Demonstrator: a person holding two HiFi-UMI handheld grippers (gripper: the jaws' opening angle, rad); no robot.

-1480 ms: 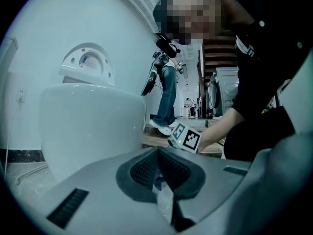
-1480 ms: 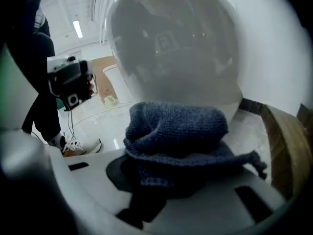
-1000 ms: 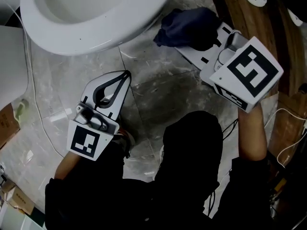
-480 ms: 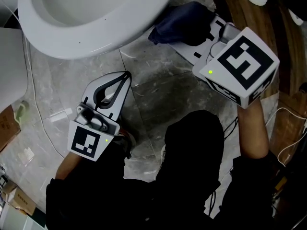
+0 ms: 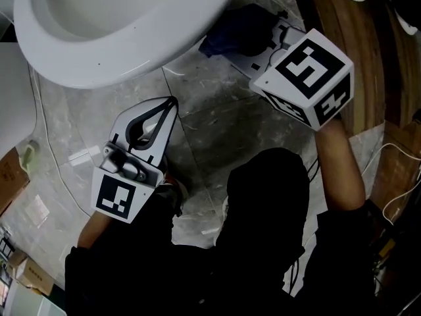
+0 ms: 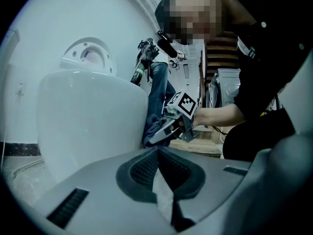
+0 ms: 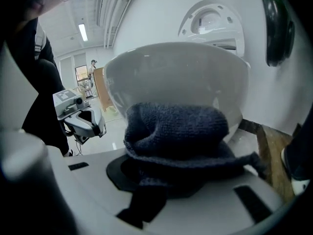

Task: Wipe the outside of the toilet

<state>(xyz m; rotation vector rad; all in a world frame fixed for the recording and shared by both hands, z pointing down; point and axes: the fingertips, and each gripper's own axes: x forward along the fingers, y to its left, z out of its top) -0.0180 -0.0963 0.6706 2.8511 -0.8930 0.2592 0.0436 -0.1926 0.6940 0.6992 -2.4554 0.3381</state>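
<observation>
While the dark blue cloth (image 7: pixel 177 129) is clamped in the right gripper (image 5: pixel 258 45) beside the white toilet (image 5: pixel 118 51) bowl's outer wall, the left gripper (image 5: pixel 172 102) is seen over the tiled floor (image 5: pixel 223 124) with jaws pressed together, empty.

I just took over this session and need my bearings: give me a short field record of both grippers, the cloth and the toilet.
left gripper: jaws together, empty, low over the floor tiles, apart from the toilet
right gripper: shut on the cloth
cloth: dark blue, bunched, by the bowl's outer wall below the rim; contact unclear
toilet: white, seat ring up top, outer wall faces both grippers
</observation>
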